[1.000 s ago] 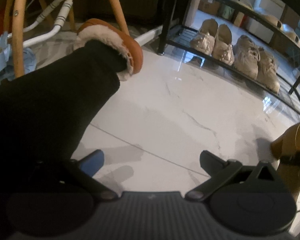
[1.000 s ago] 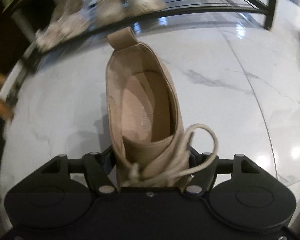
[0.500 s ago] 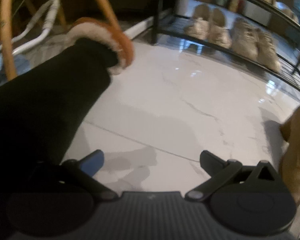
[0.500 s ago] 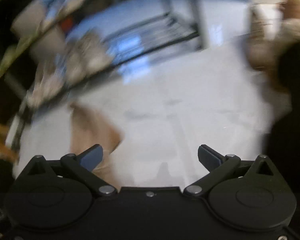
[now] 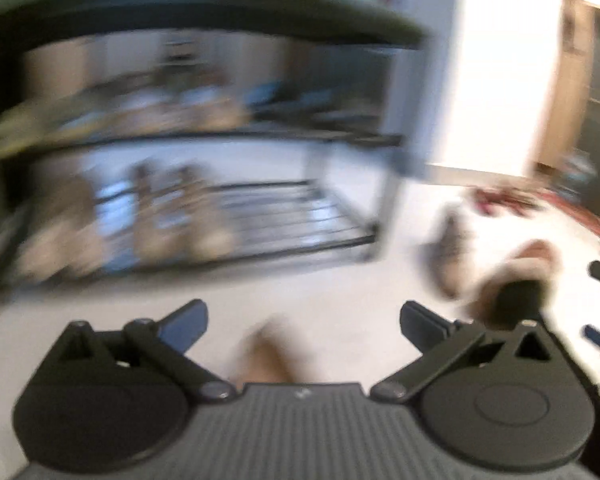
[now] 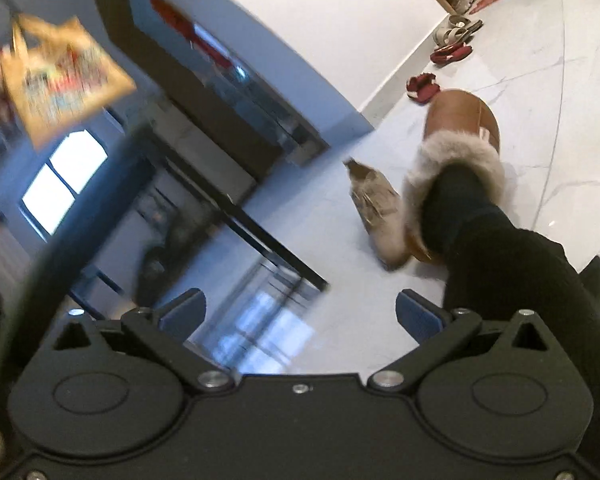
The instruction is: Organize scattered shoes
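My left gripper [image 5: 303, 318] is open and empty above the white floor; the view is blurred. A tan shoe [image 5: 265, 360] lies on the floor just below it. The black shoe rack [image 5: 260, 216] with several beige shoes stands ahead. A beige shoe [image 5: 448, 252] lies on the floor to the right of the rack. My right gripper [image 6: 300, 312] is open and empty, tilted, near the rack's end [image 6: 276, 252]. The same beige shoe [image 6: 374, 208] lies ahead of it, beside the person's fur-trimmed brown slipper [image 6: 460, 148].
The person's black-clad leg [image 6: 512, 280] fills the right of the right wrist view. Red slippers [image 6: 422, 86] and sandals [image 6: 454, 34] lie along the white wall. A yellow bag [image 6: 56, 76] hangs at the upper left.
My right gripper has let go of the tan shoe and swung away to the right. My left gripper has swung round from the slipper to face the rack.
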`<state>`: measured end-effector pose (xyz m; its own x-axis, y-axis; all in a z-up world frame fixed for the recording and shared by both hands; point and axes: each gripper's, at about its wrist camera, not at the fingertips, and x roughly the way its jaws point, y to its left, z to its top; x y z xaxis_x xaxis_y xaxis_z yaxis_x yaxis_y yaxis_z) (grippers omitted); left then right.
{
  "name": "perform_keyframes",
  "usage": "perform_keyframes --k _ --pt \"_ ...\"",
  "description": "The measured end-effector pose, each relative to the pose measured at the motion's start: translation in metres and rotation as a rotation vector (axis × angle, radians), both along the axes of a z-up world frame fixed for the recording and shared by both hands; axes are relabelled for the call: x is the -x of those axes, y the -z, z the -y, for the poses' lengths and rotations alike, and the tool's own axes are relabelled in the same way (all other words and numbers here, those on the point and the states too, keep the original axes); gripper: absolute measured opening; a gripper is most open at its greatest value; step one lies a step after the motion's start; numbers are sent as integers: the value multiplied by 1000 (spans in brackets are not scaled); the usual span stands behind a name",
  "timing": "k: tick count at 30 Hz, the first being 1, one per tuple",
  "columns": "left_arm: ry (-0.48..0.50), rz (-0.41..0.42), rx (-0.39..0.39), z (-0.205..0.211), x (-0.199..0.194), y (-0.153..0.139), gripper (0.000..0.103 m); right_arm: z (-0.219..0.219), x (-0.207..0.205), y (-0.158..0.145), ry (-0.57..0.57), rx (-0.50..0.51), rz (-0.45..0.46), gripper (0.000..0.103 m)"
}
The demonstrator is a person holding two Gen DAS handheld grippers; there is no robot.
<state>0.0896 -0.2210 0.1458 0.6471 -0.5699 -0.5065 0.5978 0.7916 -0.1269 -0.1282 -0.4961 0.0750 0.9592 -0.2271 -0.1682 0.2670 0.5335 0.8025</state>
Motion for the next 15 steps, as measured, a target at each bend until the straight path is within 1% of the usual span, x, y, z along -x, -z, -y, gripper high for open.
perform_keyframes --k 3,4,7,8,10,11,12,14,15 --pt "187 -7 -26 101 -30 0 102 18 23 -5 10 -105 116 103" --pt "216 -9 -32 121 -37 2 102 22 29 -5 21 -136 150 103" --pt "318 8 -73 218 -73 21 102 29 38 -4 44 -191 200 103" --pt "335 18 -92 245 -83 29 102 32 38 -3 41 -215 213 103" --pt "344 31 -129 296 -103 46 102 42 33 0 26 -296 245 103" --pt "347 20 -139 319 -115 57 102 46 31 1 12 -338 250 103" --pt "346 3 -139 336 -126 66 102 50 30 2 2 -374 249 103" --pt "336 -26 -94 363 -147 82 102 60 26 4 -1 -433 247 103" --pt "333 -35 -73 378 -158 91 102 61 26 7 0 -445 254 103"
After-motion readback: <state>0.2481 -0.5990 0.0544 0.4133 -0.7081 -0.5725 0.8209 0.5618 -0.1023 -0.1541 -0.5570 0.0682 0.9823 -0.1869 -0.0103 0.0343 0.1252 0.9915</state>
